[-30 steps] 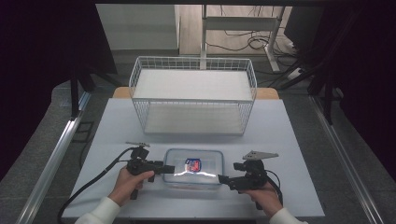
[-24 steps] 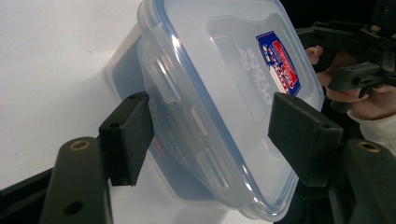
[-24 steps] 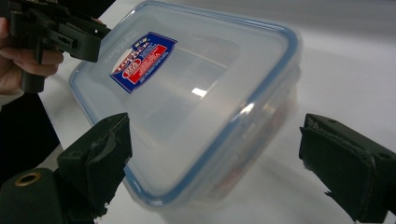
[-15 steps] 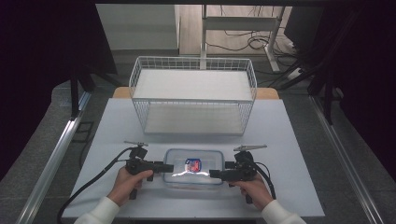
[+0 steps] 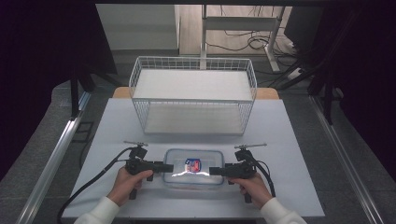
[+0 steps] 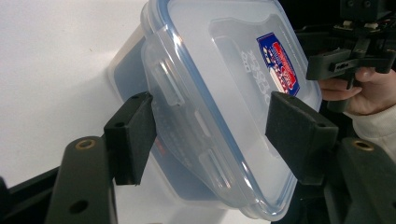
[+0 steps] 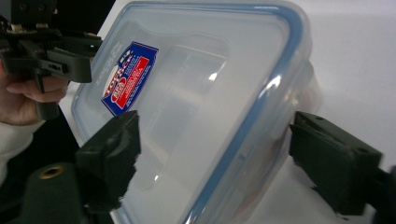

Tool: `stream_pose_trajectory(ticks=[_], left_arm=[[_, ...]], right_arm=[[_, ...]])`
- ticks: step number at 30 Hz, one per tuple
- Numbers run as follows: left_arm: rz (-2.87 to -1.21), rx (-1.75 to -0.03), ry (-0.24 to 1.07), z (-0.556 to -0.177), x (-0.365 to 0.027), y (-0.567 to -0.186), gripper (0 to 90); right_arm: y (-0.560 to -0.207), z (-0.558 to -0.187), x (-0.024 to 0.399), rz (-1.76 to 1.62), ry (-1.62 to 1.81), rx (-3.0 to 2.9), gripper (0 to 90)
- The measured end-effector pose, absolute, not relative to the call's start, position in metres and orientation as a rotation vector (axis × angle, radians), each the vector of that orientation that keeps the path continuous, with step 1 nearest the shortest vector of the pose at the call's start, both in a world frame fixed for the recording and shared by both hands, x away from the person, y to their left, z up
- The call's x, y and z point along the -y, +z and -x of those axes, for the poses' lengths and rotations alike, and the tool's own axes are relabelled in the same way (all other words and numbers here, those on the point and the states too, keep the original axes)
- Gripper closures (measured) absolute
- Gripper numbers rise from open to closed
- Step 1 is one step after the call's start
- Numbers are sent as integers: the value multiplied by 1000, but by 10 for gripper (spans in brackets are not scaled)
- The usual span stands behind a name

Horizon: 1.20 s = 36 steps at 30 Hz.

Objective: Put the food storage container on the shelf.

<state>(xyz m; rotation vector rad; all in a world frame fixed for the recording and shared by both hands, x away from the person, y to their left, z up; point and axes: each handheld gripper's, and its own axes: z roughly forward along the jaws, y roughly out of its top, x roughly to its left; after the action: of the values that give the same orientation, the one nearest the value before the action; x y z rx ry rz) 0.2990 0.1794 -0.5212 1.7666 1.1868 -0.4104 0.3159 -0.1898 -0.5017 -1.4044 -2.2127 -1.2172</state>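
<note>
White tabletop [image 5: 140, 116] carries 1 empty wire basket [image 5: 194, 93] at the back and 1 lidded clear food container [image 5: 194, 169] near the front, between the left gripper [image 5: 169, 167] and right gripper [image 5: 214, 171].

Left gripper view: jaws just closing, straddling the container's short end, pads not yet pressing.

Right gripper view: jaws likewise closing, spread around the opposite end; only a red-blue label [image 7: 127, 77] shows on the lid.

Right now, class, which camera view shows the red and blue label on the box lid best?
The right gripper view: the label is near, large and unobstructed on the lid. The left gripper view shows it smaller, slanted and farther off, near the lid's far end. The high view shows it as a tiny coloured patch.
</note>
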Motion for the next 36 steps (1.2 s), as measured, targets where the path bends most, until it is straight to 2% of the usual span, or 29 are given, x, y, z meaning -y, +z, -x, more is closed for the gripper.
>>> stream_pose_trajectory(ticks=[8,13,19,36], left_arm=[[-1766,-1184,-396,-295,-180,-519,351],[-1765,-1180,-381,-292,-180,-517,374],[-1754,-1157,-347,-279,-182,-510,434],[-1765,-1142,-307,-265,-182,-503,477]], right_arm=[[-500,-313,200,1432,-1242,2139,355],[-498,-311,202,1420,-1256,2142,377],[-492,-298,206,1396,-1310,2154,443],[-488,-282,210,1378,-1366,2174,501]])
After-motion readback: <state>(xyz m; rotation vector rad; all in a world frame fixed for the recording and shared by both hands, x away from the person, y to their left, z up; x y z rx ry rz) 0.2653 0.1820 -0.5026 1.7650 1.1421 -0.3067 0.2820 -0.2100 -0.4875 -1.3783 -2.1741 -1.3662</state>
